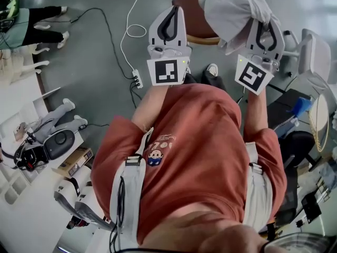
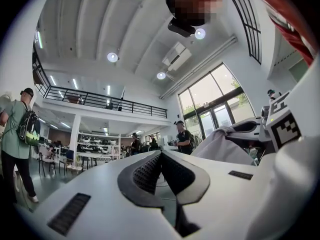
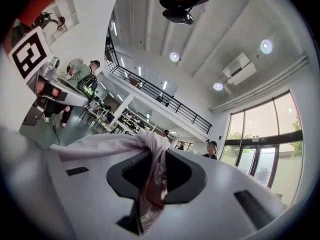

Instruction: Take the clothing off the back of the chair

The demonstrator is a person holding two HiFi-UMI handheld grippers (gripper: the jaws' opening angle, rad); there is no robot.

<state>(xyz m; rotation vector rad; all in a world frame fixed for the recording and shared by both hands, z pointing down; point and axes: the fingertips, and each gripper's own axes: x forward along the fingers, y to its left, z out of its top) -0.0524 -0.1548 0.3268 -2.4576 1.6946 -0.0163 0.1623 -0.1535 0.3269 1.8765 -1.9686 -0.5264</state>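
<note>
A pale grey garment [image 1: 231, 7] hangs bunched above the chair's brown seat [image 1: 190, 16]. My right gripper [image 1: 265, 28] is shut on it. In the right gripper view a fold of the cloth [image 3: 150, 184] is pinched between the dark pads, and the rest [image 3: 95, 146] trails off to the left of the right gripper [image 3: 152, 153]. My left gripper [image 1: 176, 9] is held up beside it on the left. Its jaws are shut and the left gripper [image 2: 161, 154] has nothing in it. The garment [image 2: 220, 146] shows to its right in the left gripper view, apart from it.
A white cable and a power strip [image 1: 138, 79] lie on the grey floor left of the chair. A grey chair [image 1: 313, 51] stands at the right and a cluttered desk [image 1: 52, 144] at the left. People stand around the hall, one with a backpack [image 2: 17, 134].
</note>
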